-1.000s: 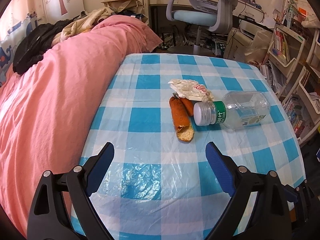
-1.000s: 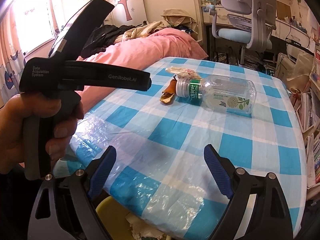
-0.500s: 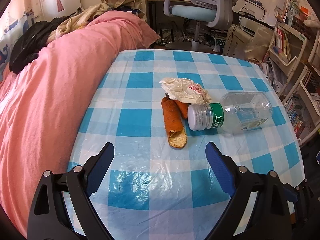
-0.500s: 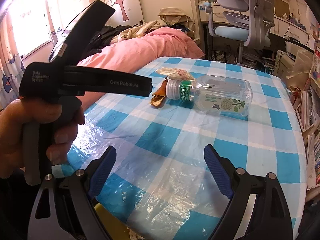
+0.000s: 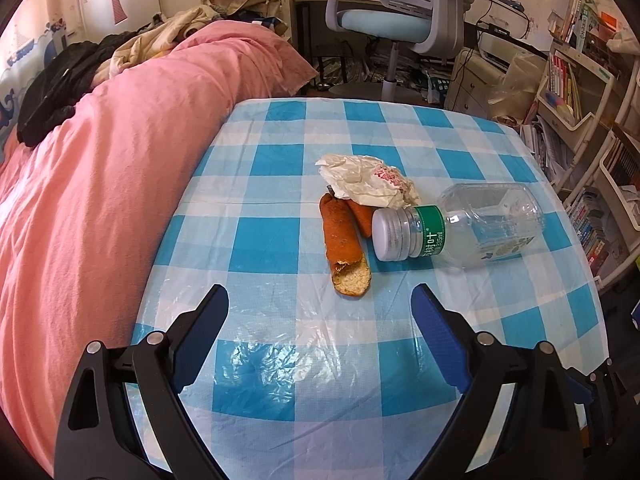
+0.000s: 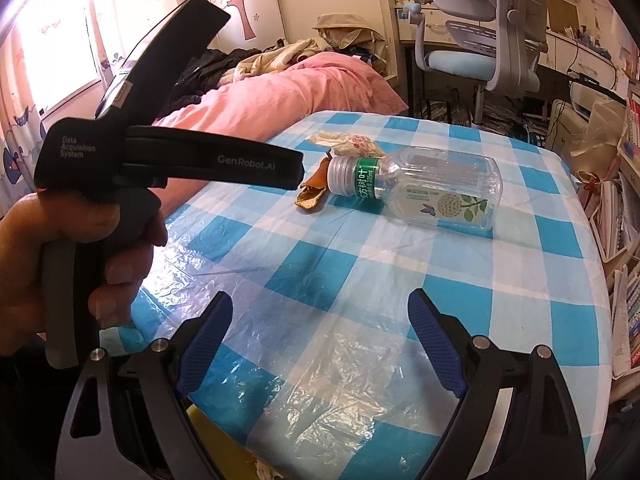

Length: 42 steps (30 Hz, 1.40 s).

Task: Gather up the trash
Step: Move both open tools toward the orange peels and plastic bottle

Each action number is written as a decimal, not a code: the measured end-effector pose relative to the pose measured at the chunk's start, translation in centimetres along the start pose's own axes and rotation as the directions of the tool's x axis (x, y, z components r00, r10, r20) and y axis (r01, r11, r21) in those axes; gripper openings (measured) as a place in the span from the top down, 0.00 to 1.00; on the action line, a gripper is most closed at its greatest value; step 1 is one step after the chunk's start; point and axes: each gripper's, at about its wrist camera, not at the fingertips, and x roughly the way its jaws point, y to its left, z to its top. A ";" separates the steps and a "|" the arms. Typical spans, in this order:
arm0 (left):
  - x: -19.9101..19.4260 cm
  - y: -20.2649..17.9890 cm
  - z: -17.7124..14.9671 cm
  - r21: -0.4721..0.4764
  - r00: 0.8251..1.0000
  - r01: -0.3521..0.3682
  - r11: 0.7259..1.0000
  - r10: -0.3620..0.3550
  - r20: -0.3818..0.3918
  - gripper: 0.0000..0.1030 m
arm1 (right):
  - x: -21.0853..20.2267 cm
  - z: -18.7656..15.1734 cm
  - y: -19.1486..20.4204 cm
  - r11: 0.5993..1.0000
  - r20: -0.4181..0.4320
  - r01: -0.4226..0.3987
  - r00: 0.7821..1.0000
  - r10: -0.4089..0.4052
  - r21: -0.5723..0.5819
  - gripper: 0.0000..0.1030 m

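Observation:
An empty clear plastic bottle point(image 5: 472, 226) with a green label and grey cap lies on its side on the blue-checked table point(image 5: 280, 364). Orange peel strips point(image 5: 344, 240) lie left of its cap, and a crumpled white wrapper point(image 5: 366, 180) lies behind them. My left gripper point(image 5: 319, 312) is open and empty, hovering just short of the peel. My right gripper point(image 6: 320, 320) is open and empty over the table's near edge; the bottle point(image 6: 424, 192), peel point(image 6: 310, 196) and wrapper point(image 6: 344, 140) lie further ahead. The left gripper's body point(image 6: 172, 160) shows at the left, held by a hand.
A bed with a pink duvet point(image 5: 100, 184) runs along the table's left side. A grey-blue office chair point(image 5: 396, 16) and desk stand behind the table. Bookshelves point(image 5: 580, 92) line the right. A yellow object point(image 6: 216, 444) sits below the table's near edge.
My left gripper has moved forward and down toward the peel and bottle, which look larger. My right gripper has edged forward over the table. Both stay open.

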 end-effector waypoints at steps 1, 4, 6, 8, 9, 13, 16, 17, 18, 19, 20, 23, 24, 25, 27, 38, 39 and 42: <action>0.0 0.0 0.0 -0.001 1.000 0.000 1.000 0.000 0.000 0.14 | 0.0 0.0 0.0 1.000 0.000 0.001 1.000 -0.001 0.000 0.17; 0.0 0.0 0.0 -0.001 1.000 0.001 1.000 -0.001 -0.001 0.14 | 0.1 0.0 0.0 1.000 -0.002 0.002 1.000 -0.002 0.003 0.17; 0.0 -0.1 0.0 0.001 1.000 0.001 1.000 -0.001 -0.001 0.14 | 0.1 0.0 -0.1 1.000 -0.002 0.004 1.000 -0.004 0.002 0.17; 0.0 0.0 0.0 0.000 1.000 0.001 1.000 -0.001 -0.001 0.14 | 0.1 0.0 0.0 1.000 -0.003 0.003 1.000 -0.003 0.002 0.17; 0.0 0.0 0.0 -0.001 1.000 0.001 1.000 -0.001 -0.001 0.14 | 0.1 0.0 -0.1 1.000 -0.004 0.005 1.000 -0.005 0.002 0.17; 0.2 0.0 0.0 -0.002 1.000 0.002 1.000 -0.002 -0.005 0.14 | 0.3 -0.1 -0.3 1.000 -0.010 0.011 1.000 -0.011 0.004 0.17; 0.5 0.4 0.1 -0.009 1.000 0.009 1.000 -0.010 -0.009 0.14 | 0.4 0.0 -0.4 1.000 -0.014 0.020 1.000 -0.020 0.004 0.17; 0.6 0.6 0.2 -0.014 1.000 0.013 1.000 -0.013 -0.010 0.14 | 0.4 0.0 -0.4 1.000 -0.014 0.022 1.000 -0.022 0.005 0.17; 0.8 0.9 0.3 -0.019 1.000 0.017 1.000 -0.017 -0.010 0.14 | 0.4 0.1 -0.5 1.000 -0.014 0.025 1.000 -0.025 0.007 0.17; 0.9 1.3 0.4 -0.024 1.000 0.022 0.999 -0.022 -0.011 0.14 | 0.4 0.1 -0.6 1.000 -0.014 0.029 0.999 -0.029 0.009 0.17; 1.2 1.8 0.6 -0.036 0.999 0.032 0.999 -0.032 -0.012 0.14 | 0.5 0.2 -0.8 0.999 -0.014 0.031 0.999 -0.031 0.012 0.17; 2.0 3.0 0.9 -0.075 0.997 0.068 0.995 -0.071 -0.025 0.14 | 0.5 0.3 -1.3 0.999 -0.014 0.035 0.999 -0.035 0.030 0.17; 2.4 3.5 1.0 -0.091 0.995 0.089 0.992 -0.092 -0.031 0.14 | 0.5 0.3 -1.5 0.999 -0.015 0.035 0.999 -0.035 0.034 0.17; 2.7 3.8 1.1 -0.103 0.993 0.109 0.989 -0.113 -0.033 0.14 | 0.5 0.3 -1.6 0.999 -0.016 0.037 0.999 -0.036 0.039 0.17; 3.1 4.2 1.3 -0.118 0.990 0.131 0.984 -0.136 -0.038 0.14 | 0.5 0.4 -2.0 0.998 -0.016 0.038 0.999 -0.037 0.047 0.17; 6.0 2.0 3.0 -0.054 0.992 0.113 0.992 -0.116 -0.047 0.14 | 1.7 1.3 -2.8 0.998 -0.030 0.018 0.999 -0.016 0.059 0.17; 6.4 1.5 3.1 -0.040 0.995 0.092 0.995 -0.094 -0.047 0.14 | 1.9 1.4 -2.8 0.998 -0.032 0.018 0.999 -0.016 0.056 0.17; 7.2 0.9 3.4 -0.029 0.996 0.067 0.997 -0.068 -0.060 0.19 | 2.1 1.8 -2.8 0.999 -0.032 0.021 0.999 -0.020 0.037 0.17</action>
